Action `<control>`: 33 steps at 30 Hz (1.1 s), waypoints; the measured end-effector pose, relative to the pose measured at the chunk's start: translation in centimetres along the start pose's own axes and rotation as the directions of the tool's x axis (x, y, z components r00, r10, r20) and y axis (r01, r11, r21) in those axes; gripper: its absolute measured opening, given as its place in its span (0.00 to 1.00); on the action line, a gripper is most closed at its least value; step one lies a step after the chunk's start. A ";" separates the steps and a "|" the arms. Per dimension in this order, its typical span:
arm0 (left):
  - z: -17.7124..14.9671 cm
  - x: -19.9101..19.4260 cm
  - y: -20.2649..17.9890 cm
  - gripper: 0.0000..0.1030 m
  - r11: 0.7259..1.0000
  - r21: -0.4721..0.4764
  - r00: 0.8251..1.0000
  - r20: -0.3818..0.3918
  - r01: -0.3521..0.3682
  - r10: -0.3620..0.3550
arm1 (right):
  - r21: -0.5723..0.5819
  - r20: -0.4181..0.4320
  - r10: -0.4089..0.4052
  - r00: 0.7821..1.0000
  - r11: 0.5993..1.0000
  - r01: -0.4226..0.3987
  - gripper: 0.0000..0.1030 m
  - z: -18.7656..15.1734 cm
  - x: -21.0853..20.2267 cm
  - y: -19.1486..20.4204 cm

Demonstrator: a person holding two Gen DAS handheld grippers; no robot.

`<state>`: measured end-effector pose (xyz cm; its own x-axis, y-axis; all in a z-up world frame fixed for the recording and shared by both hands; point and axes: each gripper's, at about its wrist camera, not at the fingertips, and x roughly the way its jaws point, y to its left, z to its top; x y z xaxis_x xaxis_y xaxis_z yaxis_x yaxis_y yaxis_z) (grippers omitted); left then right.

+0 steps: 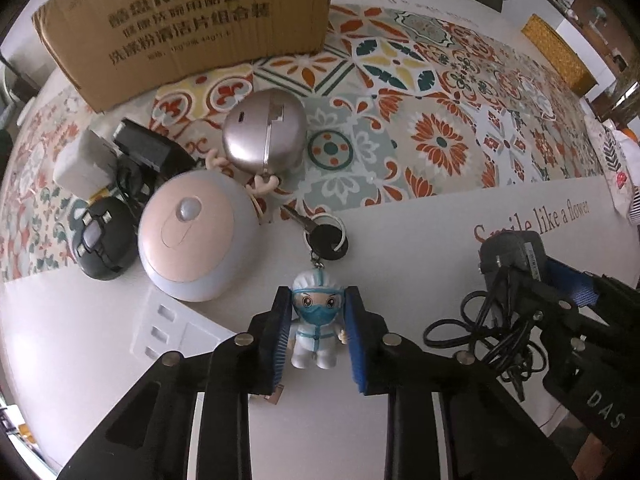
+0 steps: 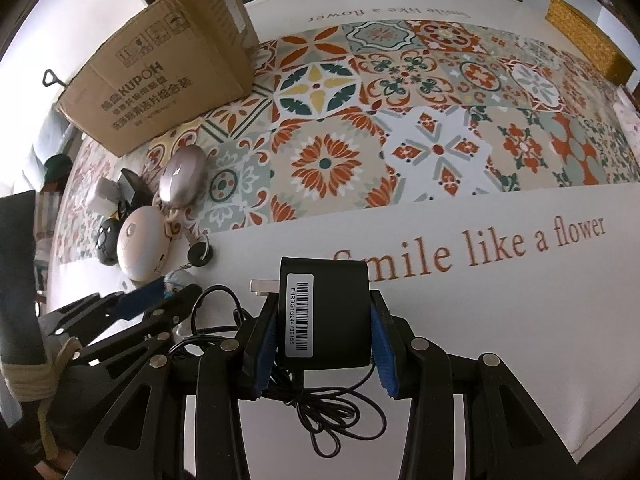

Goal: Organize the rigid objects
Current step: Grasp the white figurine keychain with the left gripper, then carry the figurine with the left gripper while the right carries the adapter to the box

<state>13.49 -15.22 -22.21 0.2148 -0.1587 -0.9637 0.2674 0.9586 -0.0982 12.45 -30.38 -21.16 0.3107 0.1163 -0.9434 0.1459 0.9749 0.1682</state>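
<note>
My left tool (image 1: 316, 328) is clamped on the small figurine keychain (image 1: 317, 326), blue pads pressing both sides of its white suit; the figurine lies on the white border of the table (image 1: 400, 264), w/ its black key (image 1: 320, 232) and ring trailing off toward the pile. My right tool (image 2: 324, 328) grips the black power adapter (image 2: 324, 312), barcode label facing up, plug prongs sticking out left, its cable (image 2: 332, 412) bunched loose under the fingers.

Outward from there: a pile sits at the left end of the cloth — round pink-topped lamp (image 1: 196, 236), silver egg-shaped gadget (image 1: 264, 132), black round gadget (image 1: 102, 240), white charger block (image 1: 84, 160), another black adapter (image 1: 144, 146). All close together, touching or nearly so.

Cardboard box (image 1: 188, 20) stands just behind the pile; I can't see inside it from either cam.

My read: approx. mid-task. Two items are in hand, none visibly boxed. If the box is the target, both grabs plus the whole pile are left.
</note>
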 end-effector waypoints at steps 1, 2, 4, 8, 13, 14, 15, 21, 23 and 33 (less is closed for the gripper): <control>-0.1 0.0 0.1 0.26 1.000 -0.002 1.000 0.001 0.006 -0.006 | -0.002 -0.002 0.001 1.000 1.000 -0.001 0.41 0.0 0.1 0.1; 0.0 0.0 0.2 0.26 1.000 -0.003 1.000 0.003 0.012 -0.012 | -0.005 -0.004 0.003 1.000 1.000 -0.003 0.41 -0.1 0.2 0.3; 0.0 0.0 0.3 0.26 1.000 0.000 1.000 0.007 0.023 -0.023 | -0.011 -0.004 0.001 1.000 1.000 -0.001 0.41 -0.1 0.2 0.5; -0.2 -1.1 0.8 0.26 0.999 -0.005 0.998 0.044 0.044 -0.043 | -0.013 -0.004 0.008 1.000 1.000 -0.008 0.41 -0.1 0.0 0.8; -0.2 -3.6 1.2 0.26 0.999 0.014 0.990 0.131 0.045 -0.046 | -0.029 0.011 0.018 1.000 0.999 -0.018 0.41 -0.1 -0.8 1.7; -0.3 -4.2 1.4 0.26 0.999 0.018 0.987 0.150 0.048 -0.050 | -0.032 0.015 0.021 1.000 0.999 -0.020 0.41 -0.1 -1.0 1.8; -0.3 -4.5 1.5 0.26 0.999 0.023 0.986 0.161 0.049 -0.052 | -0.037 0.021 0.024 0.999 0.999 -0.024 0.41 -0.1 -1.3 2.1; -0.1 -7.2 2.1 0.26 0.998 0.048 0.972 0.232 0.035 -0.045 | -0.065 0.076 0.027 0.997 0.998 -0.022 0.41 0.1 -3.5 3.5; -0.1 -8.1 2.3 0.26 0.998 0.061 0.968 0.248 0.027 -0.041 | -0.077 0.098 0.032 0.995 0.997 -0.024 0.41 0.2 -4.4 4.1; 0.3 -13.6 4.9 0.26 0.999 0.053 0.934 0.357 0.009 -0.027 | -0.130 0.196 0.059 0.979 0.991 -0.034 0.41 1.4 -8.0 7.2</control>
<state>12.12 -8.39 -9.51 0.5282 -0.2588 -0.8087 0.3184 0.9433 -0.0939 12.32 -24.52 -11.99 0.4965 0.1343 -0.8576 0.0121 0.9868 0.1615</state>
